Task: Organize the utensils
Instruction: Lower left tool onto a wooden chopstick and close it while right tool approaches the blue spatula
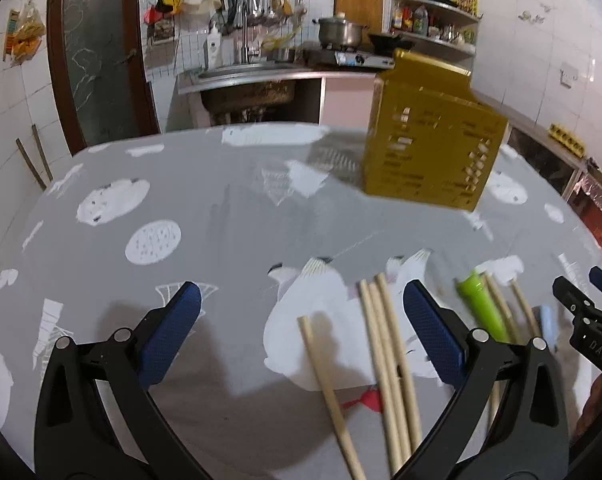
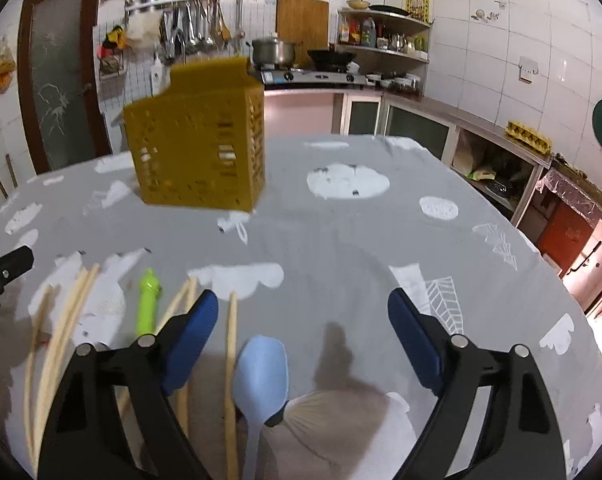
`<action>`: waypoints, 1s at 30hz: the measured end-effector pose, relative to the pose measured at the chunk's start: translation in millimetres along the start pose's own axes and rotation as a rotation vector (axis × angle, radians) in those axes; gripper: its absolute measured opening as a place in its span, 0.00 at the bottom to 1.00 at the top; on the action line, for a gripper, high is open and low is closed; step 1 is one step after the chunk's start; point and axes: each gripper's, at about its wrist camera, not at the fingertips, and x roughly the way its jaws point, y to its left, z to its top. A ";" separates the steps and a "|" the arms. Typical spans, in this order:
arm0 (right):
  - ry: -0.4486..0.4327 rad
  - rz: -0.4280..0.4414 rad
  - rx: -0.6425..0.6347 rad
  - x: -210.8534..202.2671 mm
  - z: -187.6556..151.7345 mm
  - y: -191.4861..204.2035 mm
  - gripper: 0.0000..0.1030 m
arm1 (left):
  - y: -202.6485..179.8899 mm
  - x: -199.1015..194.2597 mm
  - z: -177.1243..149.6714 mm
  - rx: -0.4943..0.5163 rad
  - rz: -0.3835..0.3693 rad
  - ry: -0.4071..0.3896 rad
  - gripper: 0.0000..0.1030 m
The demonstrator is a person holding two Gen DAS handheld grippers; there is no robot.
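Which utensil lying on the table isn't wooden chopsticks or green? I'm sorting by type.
The light blue spoon, bowl end lying between the right tongs; only it has a broad scoop.

1. Your right hand-held gripper (image 2: 303,334) hangs over the bench (image 2: 341,240), which wears a grey cloth with white prints; its blue-padded jaws stand wide with nothing pressed between them.
2. A pale blue plastic spoon (image 2: 261,376) lies on the cloth between the jaws, nearer the left pad, bowl away from you.
3. Several pale wooden chopsticks (image 2: 231,360) lie scattered from the spoon leftwards; one runs just beside the spoon.
4. A bright green plastic handle (image 2: 148,300) lies among the chopsticks.
5. A yellow perforated plastic utensil holder (image 2: 199,144) stands upright farther back on the left.
6. Your other hand-held gripper's tip (image 2: 5,270) shows at the left edge.
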 end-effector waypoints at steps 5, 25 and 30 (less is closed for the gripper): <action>0.042 -0.016 0.010 9.5 -1.0 -0.7 0.78 | 4.8 11.6 -5.1 0.005 0.014 0.025 0.95; 0.188 0.002 0.010 26.6 -7.8 -1.2 0.68 | -0.6 33.8 -19.3 0.007 0.014 0.198 0.84; 0.216 -0.015 0.012 24.2 -8.8 -4.4 0.68 | -3.1 34.4 -22.1 0.015 0.023 0.225 0.80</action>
